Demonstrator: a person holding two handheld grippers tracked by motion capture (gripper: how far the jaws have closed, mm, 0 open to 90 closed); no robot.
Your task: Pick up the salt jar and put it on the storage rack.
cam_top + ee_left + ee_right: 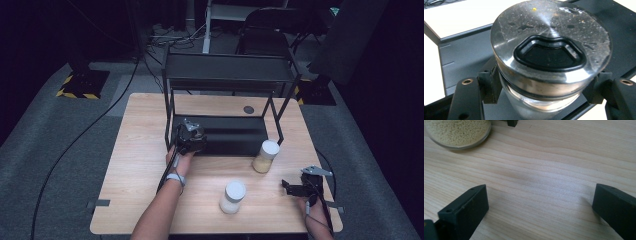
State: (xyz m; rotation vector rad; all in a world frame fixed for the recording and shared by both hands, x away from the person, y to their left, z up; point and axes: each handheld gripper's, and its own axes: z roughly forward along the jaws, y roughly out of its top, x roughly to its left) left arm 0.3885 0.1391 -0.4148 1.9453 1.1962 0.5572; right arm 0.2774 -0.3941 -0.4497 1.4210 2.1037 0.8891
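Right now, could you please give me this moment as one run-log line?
left hand-held gripper: shut on metal-lidded jar over shelf rack | right hand-held gripper: open, above table | grain jar: untouched

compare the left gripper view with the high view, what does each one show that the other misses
Left gripper view alone: the jar's scratched metal lid with its black ring-shaped inset, and the black pads clamped on the jar below that lid.

High view alone: two white-lidded jars on the wooden table, and the right hand-held gripper, jaws apart.

Both: the left hand-held gripper at the black rack's lower shelf.
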